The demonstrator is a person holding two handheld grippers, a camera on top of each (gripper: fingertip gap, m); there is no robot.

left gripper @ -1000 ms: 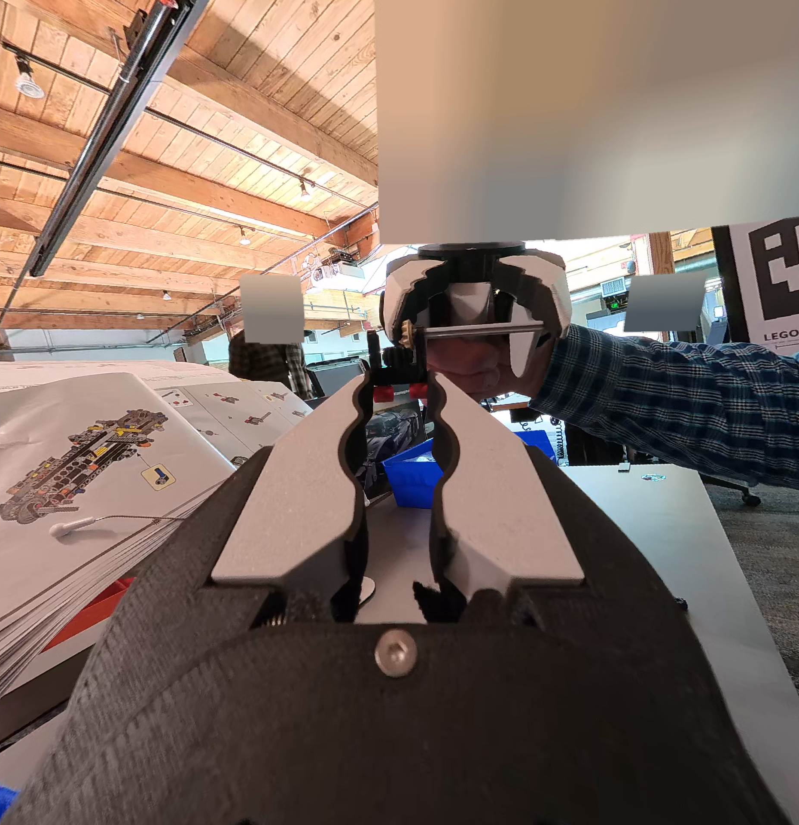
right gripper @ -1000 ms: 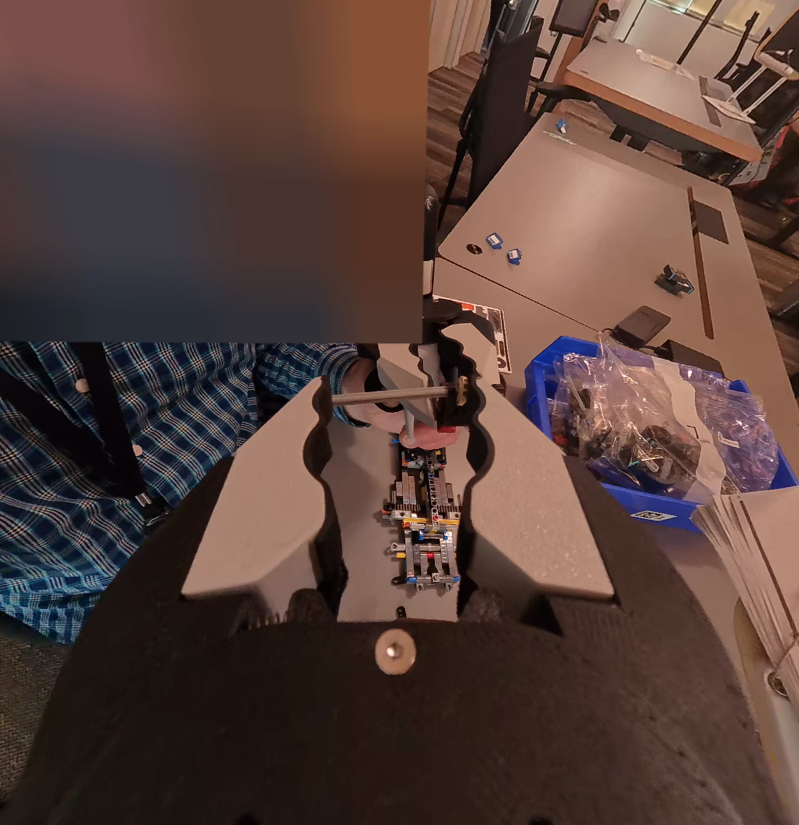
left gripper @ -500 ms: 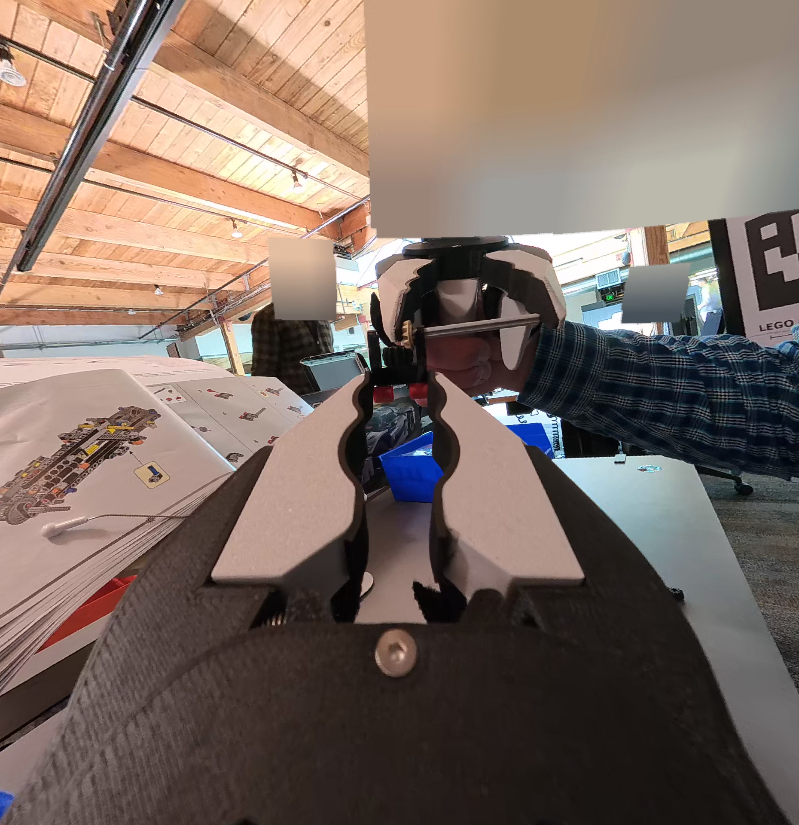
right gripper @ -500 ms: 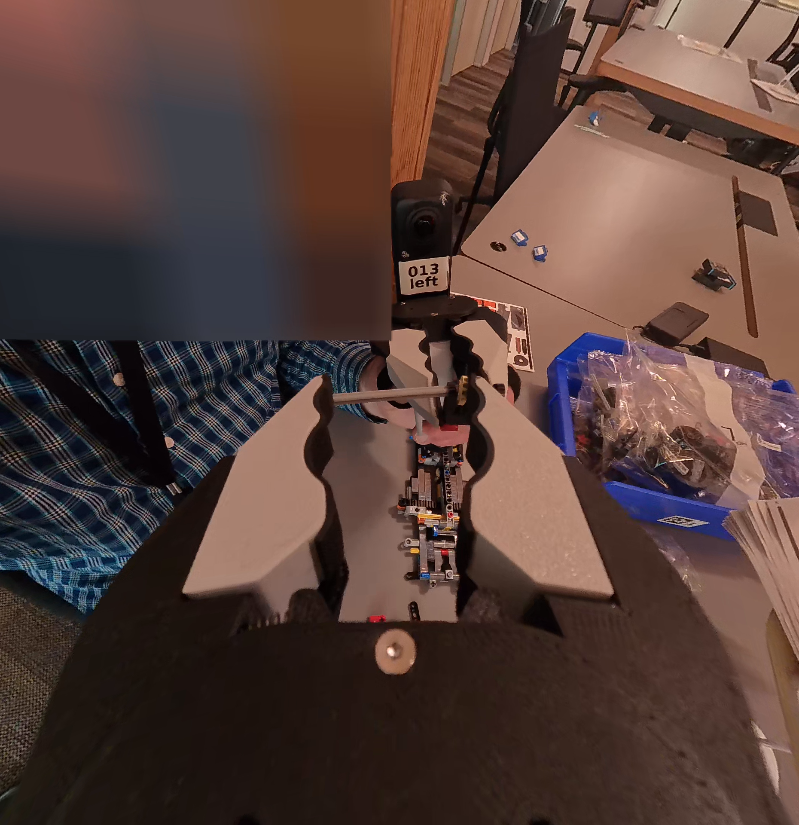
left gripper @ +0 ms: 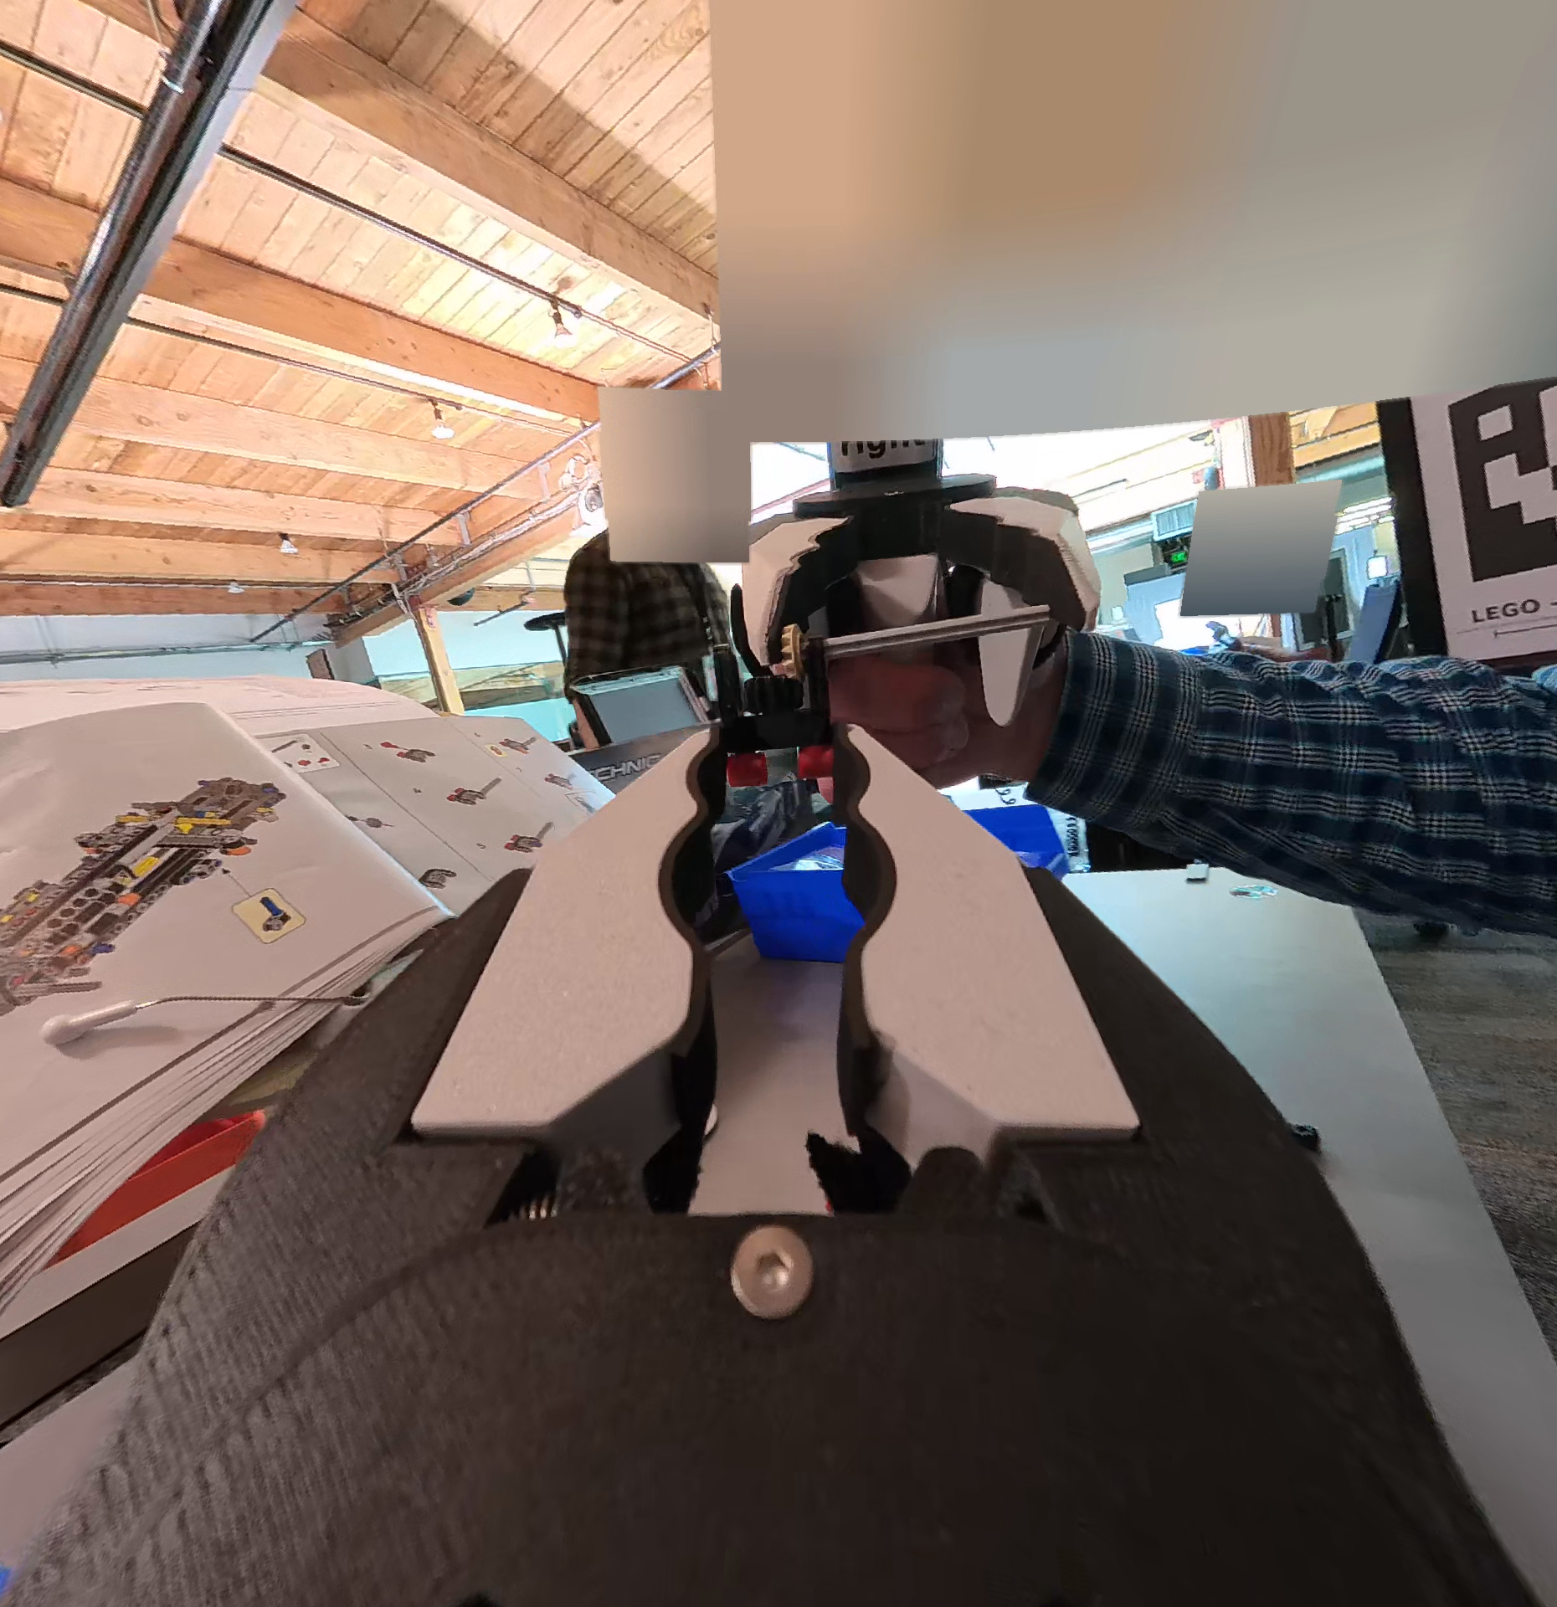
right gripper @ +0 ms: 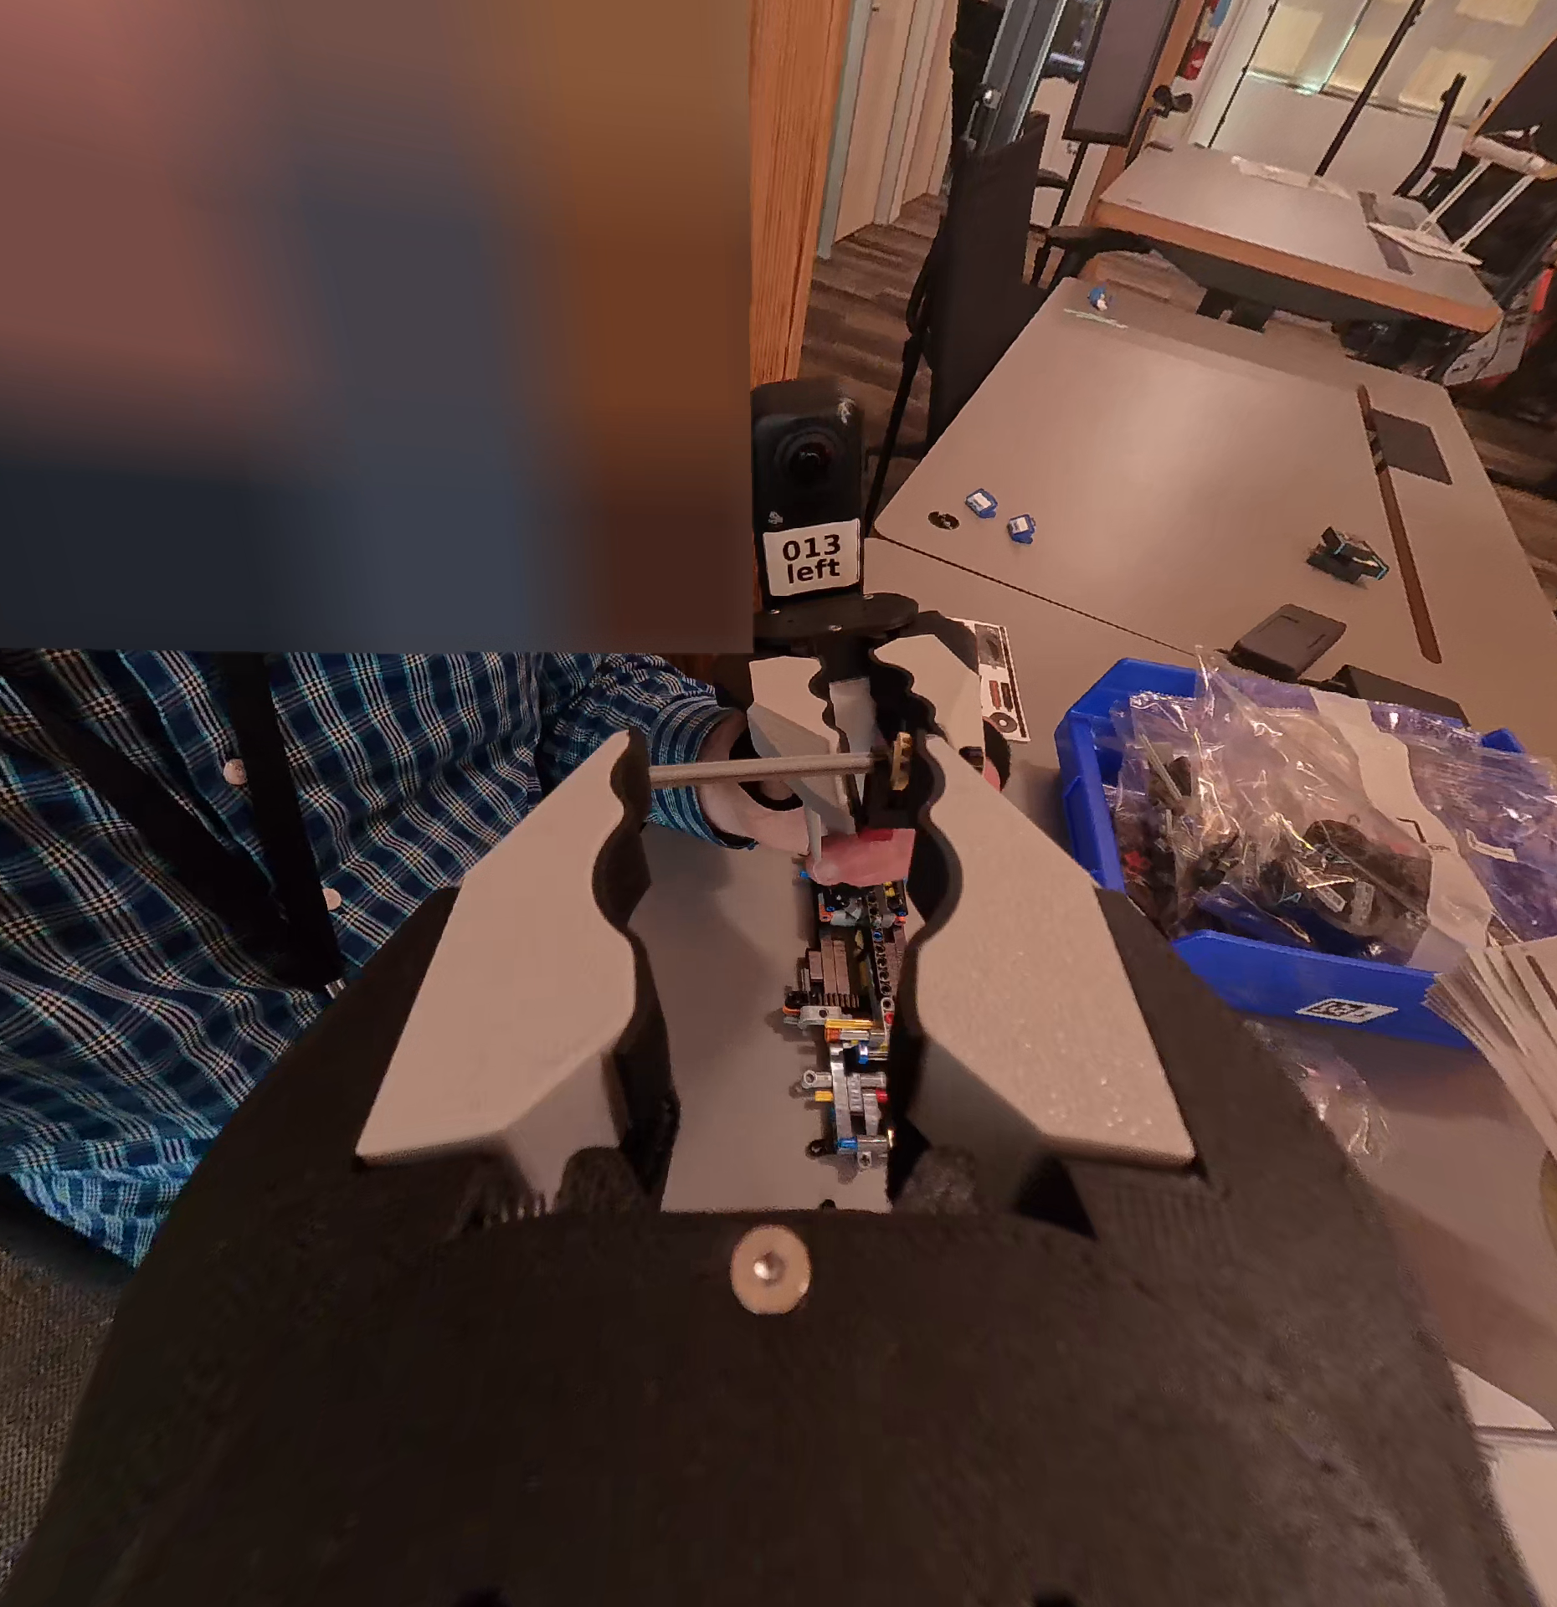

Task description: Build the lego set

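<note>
Left wrist view has the left claw (left gripper: 777,748) clenched on a small black gear assembly (left gripper: 768,696) with red pins, held up in the air. Facing it, the right claw (right gripper: 771,765) grips a long grey axle (right gripper: 762,769) whose tan gear end meets that assembly. Below the claws, the long lego chassis (right gripper: 849,1009) lies on the tabletop (right gripper: 1149,522), a blue bin (right gripper: 1262,974) of bagged parts to its right.

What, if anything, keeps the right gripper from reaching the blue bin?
Probably nothing, so likely yes: the bin sits to its right, nothing between. But the right gripper is shut on an axle, so its grip isn't free.
</note>
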